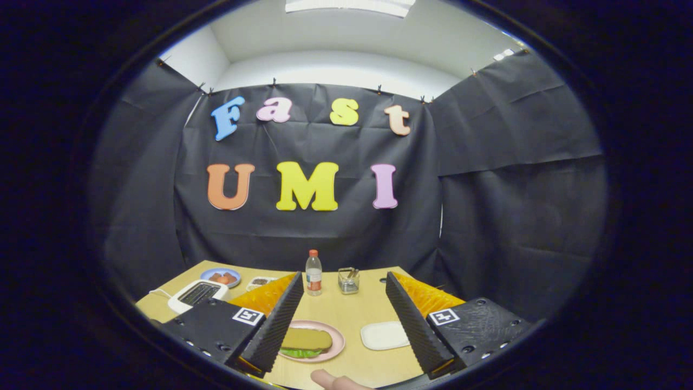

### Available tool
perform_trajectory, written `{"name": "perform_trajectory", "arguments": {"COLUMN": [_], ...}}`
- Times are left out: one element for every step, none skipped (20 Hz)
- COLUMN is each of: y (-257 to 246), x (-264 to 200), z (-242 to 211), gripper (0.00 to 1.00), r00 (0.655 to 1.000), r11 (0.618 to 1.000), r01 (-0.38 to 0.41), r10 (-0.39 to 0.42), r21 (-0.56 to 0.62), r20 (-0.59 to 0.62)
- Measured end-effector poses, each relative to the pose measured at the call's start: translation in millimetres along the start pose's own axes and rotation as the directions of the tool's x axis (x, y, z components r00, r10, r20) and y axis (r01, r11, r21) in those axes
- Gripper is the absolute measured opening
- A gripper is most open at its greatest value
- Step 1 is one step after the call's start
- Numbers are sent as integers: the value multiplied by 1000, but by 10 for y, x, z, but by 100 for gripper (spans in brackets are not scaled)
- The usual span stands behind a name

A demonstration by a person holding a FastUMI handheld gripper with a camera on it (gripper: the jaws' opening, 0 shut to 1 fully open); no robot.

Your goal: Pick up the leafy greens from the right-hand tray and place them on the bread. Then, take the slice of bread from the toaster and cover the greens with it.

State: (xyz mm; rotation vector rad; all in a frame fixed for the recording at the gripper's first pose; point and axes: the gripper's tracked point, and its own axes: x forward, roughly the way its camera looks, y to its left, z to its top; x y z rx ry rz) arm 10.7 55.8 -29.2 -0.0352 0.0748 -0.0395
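Ridged tool (343, 325) fingers apart above sandwich (306, 342).

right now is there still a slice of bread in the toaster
No: the toaster slots look empty, and a bread slice covers the greens on the pink plate.

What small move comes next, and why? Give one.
Probably back the gripper away and stop. Its fingers are open and hold nothing. A bread slice already covers the greens on the pink plate, and the white tray beside it is bare, so the sandwich looks done. I cannot tell what the toaster slots hold.
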Motion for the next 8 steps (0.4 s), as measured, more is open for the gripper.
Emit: {"name": "perform_trajectory", "arguments": {"y": [-67,-137,-175,-207,-226,-272,-320,-351], "x": [-84,-170,-238,-307,-363,-401,-426,-472], "z": [93,139,168,186,224,247,269,303], "gripper": [95,95,95,95,95,95,95,95], "r00": [1000,999,998,998,998,998,998,998], "r11": [1000,1000,1000,999,999,999,999,998], "r01": [12,23,31,32,25,30,32,30], "r10": [-12,-23,-31,-33,-26,-31,-34,-33], "r21": [-5,-4,3,13,26,35,41,47], "r20": [25,40,46,45,50,50,52,60]}}
